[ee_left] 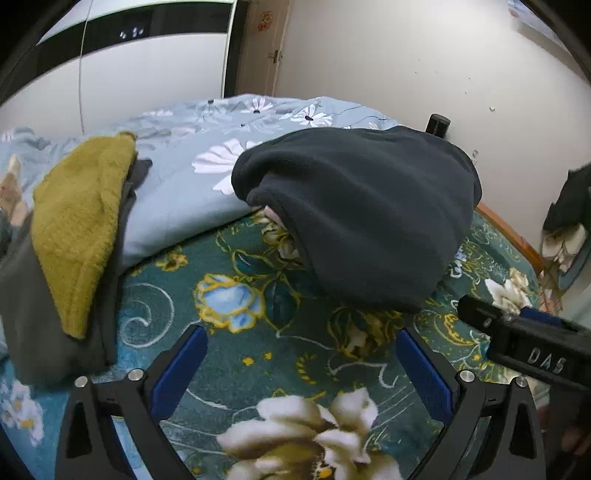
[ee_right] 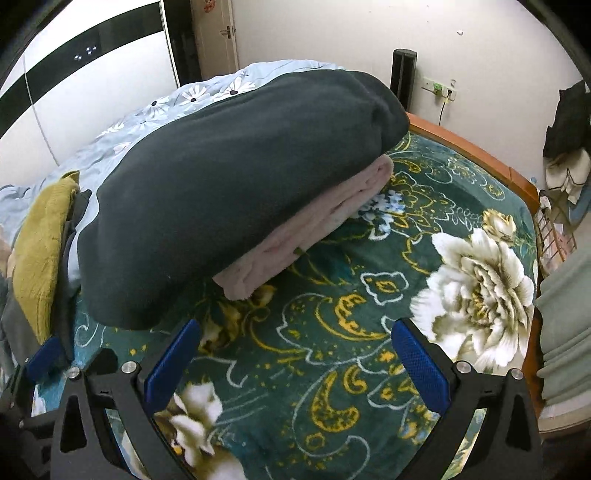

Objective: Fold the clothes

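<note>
A folded dark fleece garment (ee_left: 365, 210) lies on the green floral blanket (ee_left: 280, 354), on top of a folded pink garment (ee_right: 314, 229). It also shows in the right wrist view (ee_right: 229, 184). A mustard-yellow knitted garment (ee_left: 81, 225) lies over a grey garment (ee_left: 26, 325) at the left. My left gripper (ee_left: 301, 365) is open and empty, low over the blanket in front of the fleece. My right gripper (ee_right: 295, 354) is open and empty, just in front of the stack; its body shows at the right of the left wrist view (ee_left: 524, 339).
A light blue flowered duvet (ee_left: 207, 177) lies bunched behind the clothes. The bed's orange wooden edge (ee_right: 480, 155) runs along the right. A white wall, a door (ee_right: 218, 33) and a wardrobe (ee_left: 110, 55) stand beyond. Clothes hang on a rack (ee_right: 569, 147) at far right.
</note>
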`<state>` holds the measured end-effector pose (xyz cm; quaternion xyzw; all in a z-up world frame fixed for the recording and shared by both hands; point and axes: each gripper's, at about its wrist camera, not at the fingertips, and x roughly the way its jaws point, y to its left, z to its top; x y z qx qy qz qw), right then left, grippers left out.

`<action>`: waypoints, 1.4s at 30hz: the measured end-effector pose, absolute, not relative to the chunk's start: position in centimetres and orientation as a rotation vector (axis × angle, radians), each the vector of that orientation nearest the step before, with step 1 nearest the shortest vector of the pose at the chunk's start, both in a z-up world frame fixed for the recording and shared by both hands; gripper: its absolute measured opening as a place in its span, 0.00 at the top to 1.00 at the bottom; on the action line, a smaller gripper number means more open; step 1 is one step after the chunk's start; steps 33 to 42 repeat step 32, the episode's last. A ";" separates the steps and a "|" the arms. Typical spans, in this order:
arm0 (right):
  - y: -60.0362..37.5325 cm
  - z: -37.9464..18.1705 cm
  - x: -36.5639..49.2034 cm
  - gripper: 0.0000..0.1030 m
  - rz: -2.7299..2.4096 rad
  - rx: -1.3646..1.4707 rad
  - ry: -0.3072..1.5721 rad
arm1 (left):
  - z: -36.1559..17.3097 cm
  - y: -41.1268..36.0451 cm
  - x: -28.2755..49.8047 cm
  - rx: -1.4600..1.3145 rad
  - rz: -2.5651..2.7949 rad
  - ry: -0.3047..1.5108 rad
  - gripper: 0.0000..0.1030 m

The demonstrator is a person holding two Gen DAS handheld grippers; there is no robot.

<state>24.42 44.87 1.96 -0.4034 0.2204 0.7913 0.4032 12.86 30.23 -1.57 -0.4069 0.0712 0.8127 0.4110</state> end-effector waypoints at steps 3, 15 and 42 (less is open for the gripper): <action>45.1 1.3 23.6 0.00 1.988 -1.041 0.547 | -2.5 30.0 11.4 -1.090 2.002 0.095 0.00; 45.3 0.4 22.8 0.00 1.959 -1.086 0.471 | -5.1 31.4 11.4 -1.151 2.018 0.168 0.00; 44.2 -0.4 20.2 0.00 1.968 -1.120 0.439 | -6.6 31.4 10.0 -1.266 2.023 0.133 0.00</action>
